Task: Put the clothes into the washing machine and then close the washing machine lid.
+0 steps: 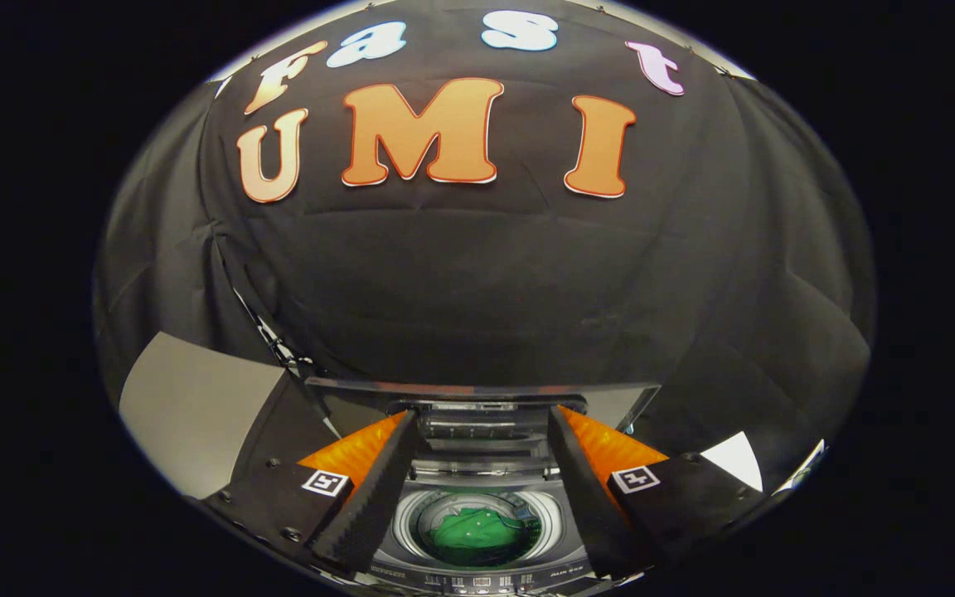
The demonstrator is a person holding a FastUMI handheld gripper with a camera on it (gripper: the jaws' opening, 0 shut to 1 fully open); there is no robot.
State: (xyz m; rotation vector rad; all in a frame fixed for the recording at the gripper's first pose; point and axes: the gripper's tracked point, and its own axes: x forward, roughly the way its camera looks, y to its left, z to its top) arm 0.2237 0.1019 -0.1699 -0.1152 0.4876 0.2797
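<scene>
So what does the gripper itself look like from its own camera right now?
The gripper has two long, wedge-shaped fingers with ribbed, sawtooth-edged inner faces, set wide apart. Each finger mounts on a dark block fastened with small screws, and each block carries a small square black-and-white tag. No cables or sleeves can be seen. Between the fingers lies the open washing machine with a green garment in its drum.

Staged recording booth, not a real home. Black cloth wall (477, 282) draped w/ creases filled upper and mid frame; pale panel (187, 406) at lower left, small pale patch lower right. Only household item was a top-load washing machine (477, 572) at bottom center, lid (482, 390) up against the cloth, green garment (477, 531) in drum.
</scene>
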